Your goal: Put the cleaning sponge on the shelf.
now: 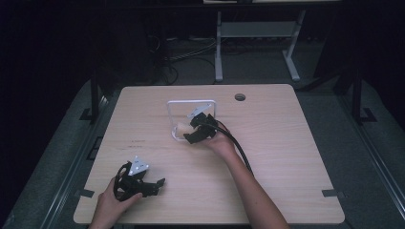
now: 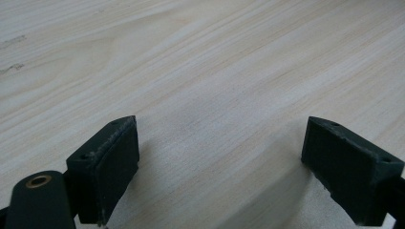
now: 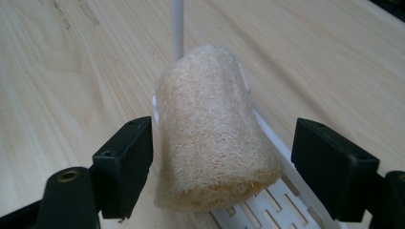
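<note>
Right gripper (image 3: pixel 222 152) open around loofah (image 3: pixel 210 129)

Beige loofah sponge (image 3: pixel 210 129) — upright, seemingly resting on white rack (image 3: pixel 282 200)

Dim room, lit bench
The bench (image 1: pixel 286 143) is evenly lit from above while its surroundings fall black; both gripper views are sharp, with soft shadows.
</note>
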`<action>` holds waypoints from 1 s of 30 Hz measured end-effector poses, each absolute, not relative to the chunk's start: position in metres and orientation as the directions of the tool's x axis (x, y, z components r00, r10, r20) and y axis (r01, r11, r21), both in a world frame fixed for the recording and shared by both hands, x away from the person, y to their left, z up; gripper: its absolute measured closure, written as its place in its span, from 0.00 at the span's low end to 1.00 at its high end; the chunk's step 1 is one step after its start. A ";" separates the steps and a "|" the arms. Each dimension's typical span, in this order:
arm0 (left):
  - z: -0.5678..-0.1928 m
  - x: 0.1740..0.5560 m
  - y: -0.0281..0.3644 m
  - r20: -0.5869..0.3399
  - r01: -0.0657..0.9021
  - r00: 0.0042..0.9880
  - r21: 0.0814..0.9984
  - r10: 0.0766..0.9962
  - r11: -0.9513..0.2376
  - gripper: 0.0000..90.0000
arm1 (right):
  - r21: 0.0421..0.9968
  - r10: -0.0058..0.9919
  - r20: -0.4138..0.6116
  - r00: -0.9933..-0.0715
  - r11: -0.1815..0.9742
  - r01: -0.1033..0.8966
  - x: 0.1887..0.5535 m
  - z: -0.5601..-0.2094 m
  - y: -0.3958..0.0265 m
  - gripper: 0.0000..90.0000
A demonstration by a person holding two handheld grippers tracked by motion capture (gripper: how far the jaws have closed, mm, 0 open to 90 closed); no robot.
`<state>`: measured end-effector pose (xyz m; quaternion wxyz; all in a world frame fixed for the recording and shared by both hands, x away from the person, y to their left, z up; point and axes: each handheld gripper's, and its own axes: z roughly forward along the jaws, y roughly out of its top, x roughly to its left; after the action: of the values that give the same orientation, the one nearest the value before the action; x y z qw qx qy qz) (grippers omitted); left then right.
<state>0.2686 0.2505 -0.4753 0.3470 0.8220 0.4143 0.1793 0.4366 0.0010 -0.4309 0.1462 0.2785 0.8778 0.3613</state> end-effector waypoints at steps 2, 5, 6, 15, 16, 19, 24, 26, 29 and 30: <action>-0.475 0.269 0.250 0.007 0.557 0.592 0.719 0.806 -0.415 0.13 | 0.721 0.594 -0.058 -0.802 0.581 0.378 0.434 -0.425 -0.002 0.25; -0.475 0.269 0.251 0.012 0.555 0.593 0.719 0.805 -0.419 0.13 | 0.730 0.585 -0.069 -0.808 0.582 0.359 0.428 -0.416 -0.005 0.28; -0.475 0.269 0.251 0.011 0.555 0.593 0.719 0.805 -0.419 0.13 | 0.734 0.584 -0.067 -0.809 0.578 0.357 0.426 -0.413 -0.006 0.29; -0.475 0.269 0.251 0.008 0.556 0.593 0.719 0.805 -0.416 0.13 | 0.749 0.526 -0.023 -0.850 0.573 0.335 0.402 -0.405 -0.013 0.79; -0.475 0.269 0.251 0.008 0.556 0.593 0.719 0.805 -0.416 0.13 | 0.746 0.520 -0.018 -0.854 0.575 0.335 0.400 -0.407 -0.012 0.87; -0.475 0.269 0.251 0.007 0.557 0.593 0.718 0.805 -0.417 0.13 | 0.734 0.496 -0.012 -0.868 0.594 0.330 0.397 -0.413 -0.013 1.00; -0.475 0.269 0.250 0.008 0.556 0.592 0.720 0.806 -0.415 0.13 | 0.709 0.479 0.025 -0.877 0.610 0.354 0.396 -0.428 -0.012 1.00; -0.475 0.269 0.250 0.008 0.556 0.592 0.720 0.806 -0.415 0.13 | 0.707 0.475 0.026 -0.879 0.614 0.353 0.397 -0.432 -0.012 1.00; -0.475 0.269 0.251 0.008 0.557 0.593 0.719 0.805 -0.417 0.13 | 0.704 0.477 0.034 -0.878 0.612 0.360 0.397 -0.435 -0.010 1.00; -0.475 0.269 0.251 0.008 0.556 0.593 0.719 0.805 -0.417 0.13 | 0.700 0.480 0.024 -0.877 0.618 0.358 0.398 -0.438 -0.009 1.00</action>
<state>0.2687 0.2505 -0.4754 0.3469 0.8222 0.4140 0.1794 0.3982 -0.0091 -0.4375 0.0828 0.2337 0.8957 0.3692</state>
